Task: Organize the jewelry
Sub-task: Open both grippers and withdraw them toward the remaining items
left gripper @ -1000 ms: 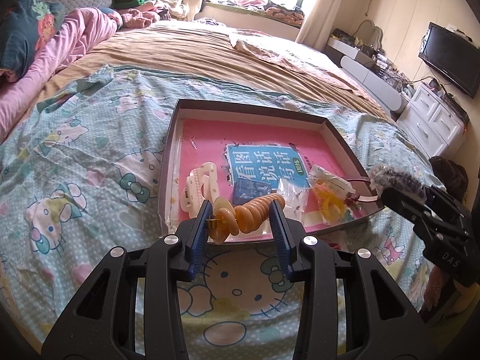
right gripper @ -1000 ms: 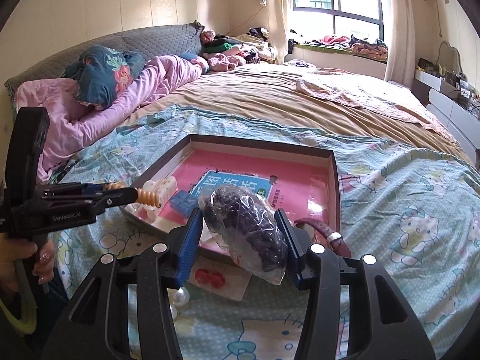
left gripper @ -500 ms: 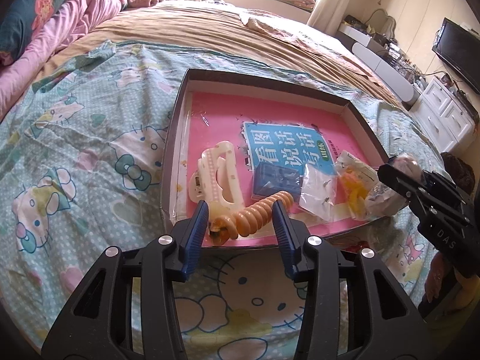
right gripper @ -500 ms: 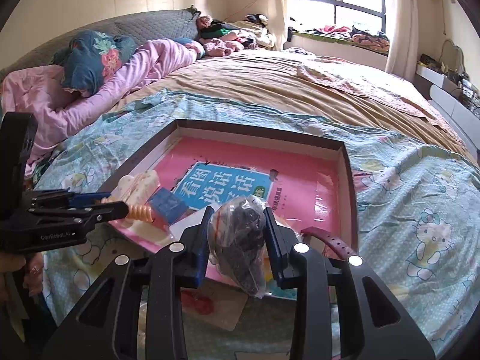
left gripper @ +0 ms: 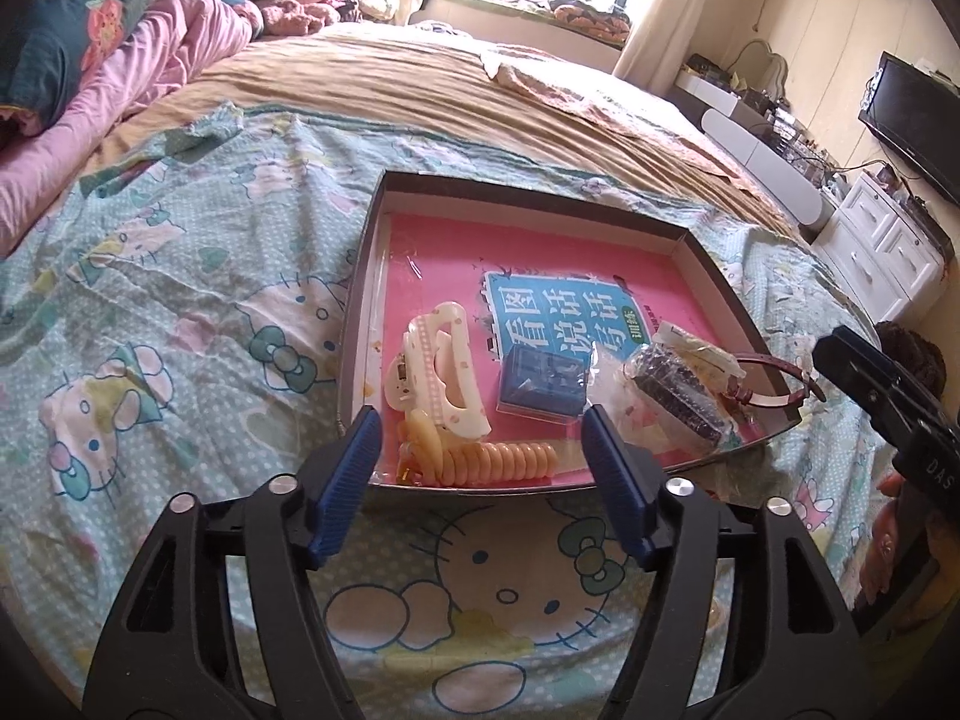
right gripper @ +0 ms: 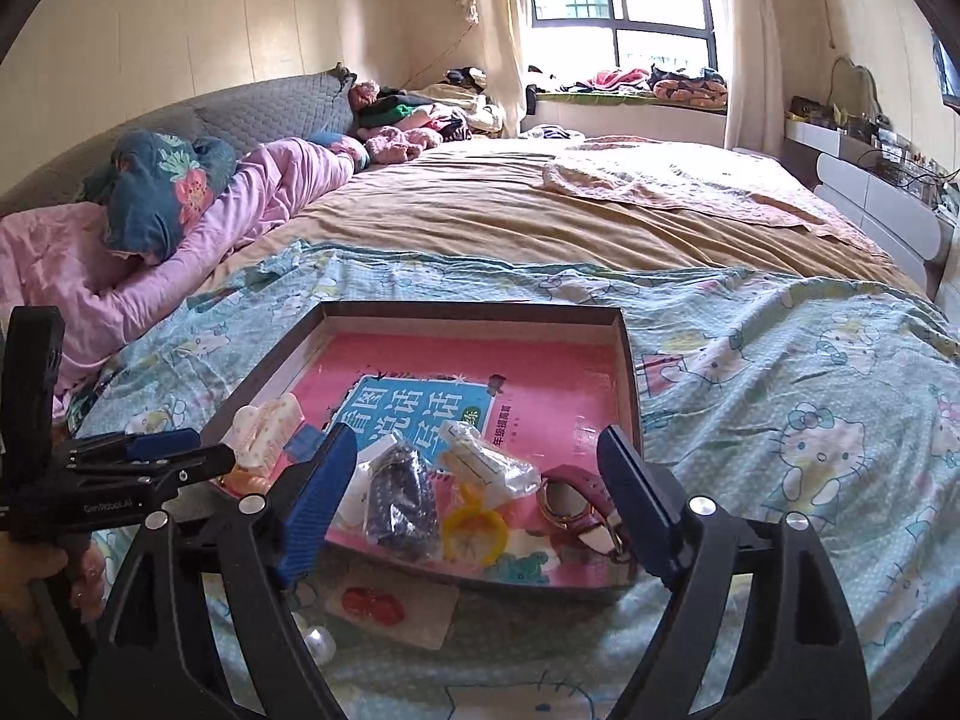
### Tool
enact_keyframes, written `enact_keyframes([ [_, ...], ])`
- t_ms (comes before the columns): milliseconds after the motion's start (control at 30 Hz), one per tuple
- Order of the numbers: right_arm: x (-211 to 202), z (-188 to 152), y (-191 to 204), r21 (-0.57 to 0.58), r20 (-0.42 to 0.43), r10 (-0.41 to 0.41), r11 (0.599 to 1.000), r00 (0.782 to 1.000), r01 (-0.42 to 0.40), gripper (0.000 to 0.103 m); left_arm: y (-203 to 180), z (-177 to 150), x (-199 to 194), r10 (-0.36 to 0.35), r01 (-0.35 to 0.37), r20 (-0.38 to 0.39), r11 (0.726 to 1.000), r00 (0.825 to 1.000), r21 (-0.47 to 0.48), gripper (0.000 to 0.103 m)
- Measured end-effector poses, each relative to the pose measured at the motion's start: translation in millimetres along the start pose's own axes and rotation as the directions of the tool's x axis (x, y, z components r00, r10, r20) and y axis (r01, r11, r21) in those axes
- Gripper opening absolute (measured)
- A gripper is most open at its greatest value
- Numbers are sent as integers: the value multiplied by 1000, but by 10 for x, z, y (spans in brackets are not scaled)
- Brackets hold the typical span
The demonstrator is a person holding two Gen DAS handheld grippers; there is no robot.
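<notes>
A shallow dark-rimmed box with a pink floor lies on the bed. In it lie an orange spiral hair tie, a cream hair claw, a blue pad, a bag of dark beads and a maroon strap. My left gripper is open and empty just before the box's near edge. My right gripper is open and empty above the bead bag, the yellow ring and the strap.
A card with red pieces and a pearl lie on the Hello Kitty sheet in front of the box. Pillows and pink bedding lie at the left. White drawers stand at the right.
My left gripper opened and let the orange hair tie down into the box. My right gripper opened and dropped the bead bag into the box. Both drew back a little.
</notes>
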State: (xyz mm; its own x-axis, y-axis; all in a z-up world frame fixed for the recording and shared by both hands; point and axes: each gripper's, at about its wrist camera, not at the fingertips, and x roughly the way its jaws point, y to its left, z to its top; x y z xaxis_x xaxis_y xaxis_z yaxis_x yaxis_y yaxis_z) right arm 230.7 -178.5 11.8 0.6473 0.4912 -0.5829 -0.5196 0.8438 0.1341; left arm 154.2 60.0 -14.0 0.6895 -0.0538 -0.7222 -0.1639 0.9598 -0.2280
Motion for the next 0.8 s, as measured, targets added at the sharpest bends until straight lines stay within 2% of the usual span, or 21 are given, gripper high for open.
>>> enact_keyframes([
  [33,-39,-18,7,-3,0,3,1000,1000,-3,82,-3,0,-35,-1,1,11,1000,1000,1,64],
  [133,-151,-81,34,-25,-4,7,1000,1000,-7,82,-23,-16,-139,-2,2,35,1000,999,3,77],
  [267,-264,-189,64,-48,-19,10,999,1000,-11,82,-95,-90,-225,-17,16,32,1000,999,21,77],
  [533,-374,-373,63,-63,-57,17,998,998,-21,82,-329,-297,-259,-55,56,-23,995,998,85,77],
  [800,-461,-495,25,-63,-80,22,998,997,-27,82,-476,-417,-246,-44,51,-56,991,997,125,77],
])
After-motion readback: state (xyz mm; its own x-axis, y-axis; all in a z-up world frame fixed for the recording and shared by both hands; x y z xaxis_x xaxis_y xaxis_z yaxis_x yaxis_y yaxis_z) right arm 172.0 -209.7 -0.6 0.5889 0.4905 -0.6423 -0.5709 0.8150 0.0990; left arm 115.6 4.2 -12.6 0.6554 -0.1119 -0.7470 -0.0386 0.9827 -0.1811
